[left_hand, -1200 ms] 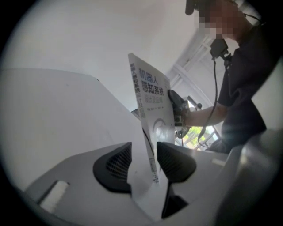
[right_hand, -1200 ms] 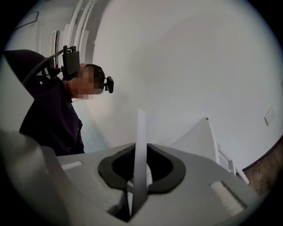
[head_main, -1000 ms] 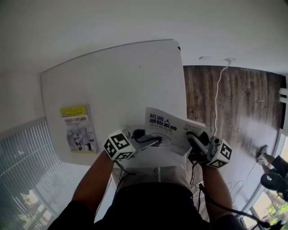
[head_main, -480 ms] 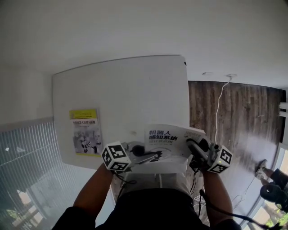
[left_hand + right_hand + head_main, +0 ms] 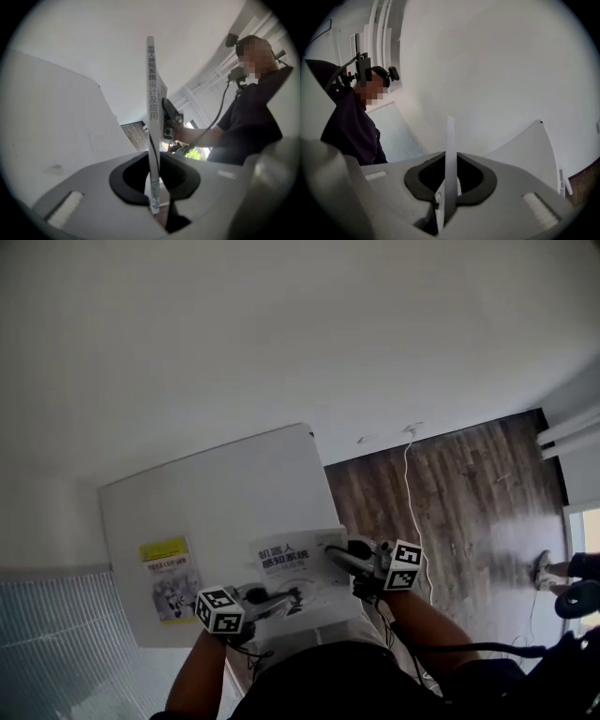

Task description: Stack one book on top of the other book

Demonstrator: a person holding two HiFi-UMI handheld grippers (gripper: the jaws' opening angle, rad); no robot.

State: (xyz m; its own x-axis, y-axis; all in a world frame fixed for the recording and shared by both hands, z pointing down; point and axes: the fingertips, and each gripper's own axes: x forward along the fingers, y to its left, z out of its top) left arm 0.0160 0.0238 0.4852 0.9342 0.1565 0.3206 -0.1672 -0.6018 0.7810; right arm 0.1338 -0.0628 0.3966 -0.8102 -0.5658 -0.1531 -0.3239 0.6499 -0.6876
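A white book (image 5: 289, 565) with dark print is held over the white table's (image 5: 216, 512) front right part, with a gripper on each side. My left gripper (image 5: 281, 598) is shut on its near left edge; its jaws have just been closing with the book between them. In the left gripper view the book's spine (image 5: 153, 112) stands upright in the jaws of the left gripper (image 5: 154, 199). My right gripper (image 5: 343, 559) is shut on the right edge, and the white book (image 5: 450, 154) stands edge-on in the right gripper (image 5: 446, 201). A yellow book (image 5: 167, 577) lies flat at the table's front left.
Wooden floor (image 5: 450, 493) lies to the right of the table, with a white cable (image 5: 412, 484) running across it. Another person's feet (image 5: 562, 579) show at the far right. A pale wall fills the space behind the table. The right gripper (image 5: 169, 123) also shows in the left gripper view.
The left gripper has closed onto the white book's near left edge, and both grippers have raised the book off the table. The head camera has tilted up, so everything sits lower in view.
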